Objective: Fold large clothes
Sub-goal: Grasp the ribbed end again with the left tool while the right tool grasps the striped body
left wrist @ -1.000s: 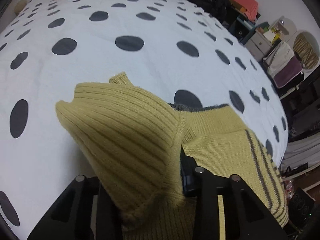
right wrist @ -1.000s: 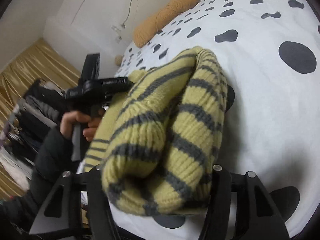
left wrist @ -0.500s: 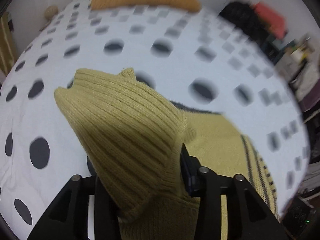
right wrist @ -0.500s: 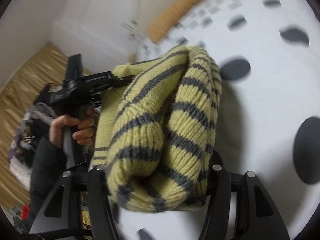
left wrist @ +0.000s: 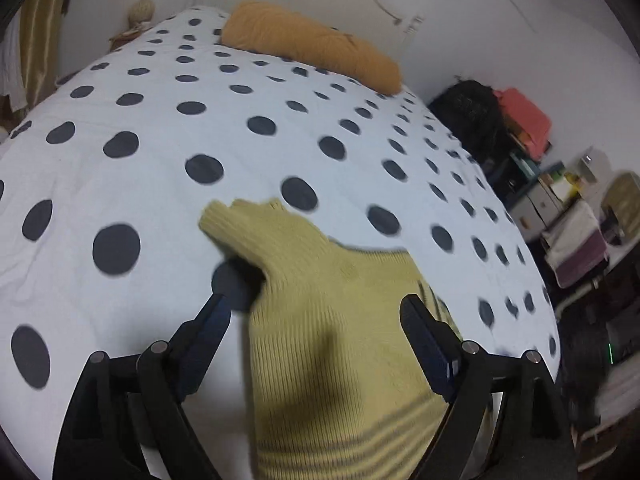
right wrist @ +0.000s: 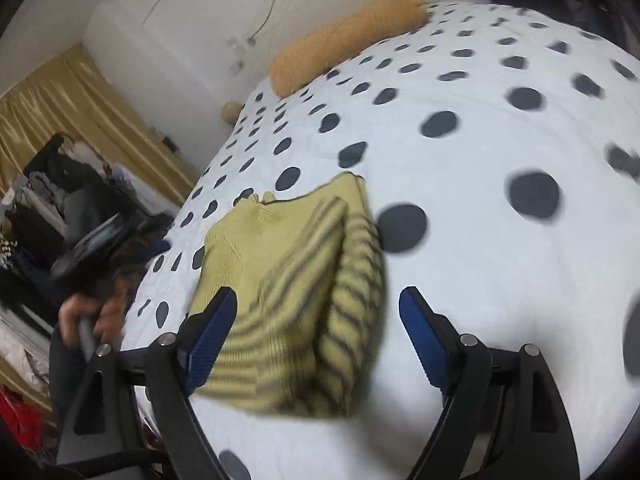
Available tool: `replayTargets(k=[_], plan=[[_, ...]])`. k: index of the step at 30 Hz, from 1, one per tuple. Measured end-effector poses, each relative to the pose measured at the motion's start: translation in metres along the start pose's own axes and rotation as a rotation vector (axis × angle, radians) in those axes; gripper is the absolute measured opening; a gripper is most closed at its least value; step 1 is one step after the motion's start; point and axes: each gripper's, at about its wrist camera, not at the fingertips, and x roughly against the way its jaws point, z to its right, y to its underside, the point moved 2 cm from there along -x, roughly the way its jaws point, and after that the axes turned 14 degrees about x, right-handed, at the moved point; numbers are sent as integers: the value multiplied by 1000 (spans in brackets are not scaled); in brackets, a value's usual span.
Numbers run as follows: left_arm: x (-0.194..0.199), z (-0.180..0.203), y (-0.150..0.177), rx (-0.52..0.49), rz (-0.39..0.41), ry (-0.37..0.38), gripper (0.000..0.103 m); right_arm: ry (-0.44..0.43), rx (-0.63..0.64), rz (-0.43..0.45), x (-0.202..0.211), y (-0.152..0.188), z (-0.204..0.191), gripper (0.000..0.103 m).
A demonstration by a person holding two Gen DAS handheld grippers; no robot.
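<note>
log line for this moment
left hand-held gripper: just opened, empty | right hand-held gripper: just opened, empty | sweater: folded, on bed

No legible text, label or number anywhere; possibly some lost in motion blur.

Left wrist view close above the bed (left wrist: 160, 184), angled down toward the orange pillow (left wrist: 312, 46), right wrist view likewise, turned leftward, both sharing the sweater (left wrist: 332, 340), pillow, spotted cover
</note>
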Motion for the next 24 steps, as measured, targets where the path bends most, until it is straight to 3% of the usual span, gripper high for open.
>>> replayTargets(k=[2,6,8,9,11,13,15,16,18,20,22,24], plan=[[0,3,31,-42,-48,-28,87,-31,10,-96,-41,-33,3,83],[-27,0,97,-154,-150,-114,87,70,39,-282,-119,-61,3,84],[-41,-4,113,-178,-166,-143,88,48,111,-327,-134,-63,-11,68],[-44,-7,117,-171,-149,-152,94,74,161,-322,-129,-63,-16,53],[-47,-8,121,-145,-139,-140,96,90,210,-295,-124,-75,-24,38],[-53,-8,126,-129,-147,-145,97,136,221,-226,-104,-82,-20,34],[-57,-8,132,-125,-141,-143,98,294,322,-228,-98,-78,-14,34],[-59,-8,134,-127,-138,-142,99,297,333,-254,-101,-72,-8,34],[-63,-14,137,-95,-146,-114,101,273,295,-286,-105,-62,6,34],[-64,-27,135,-12,-168,-61,101,237,277,-222,-93,-65,1,34],[-60,-34,135,33,-175,-28,100,155,299,-154,-93,-78,-22,38],[-53,-37,132,54,-169,-18,98,12,317,-154,-107,-86,-54,44]])
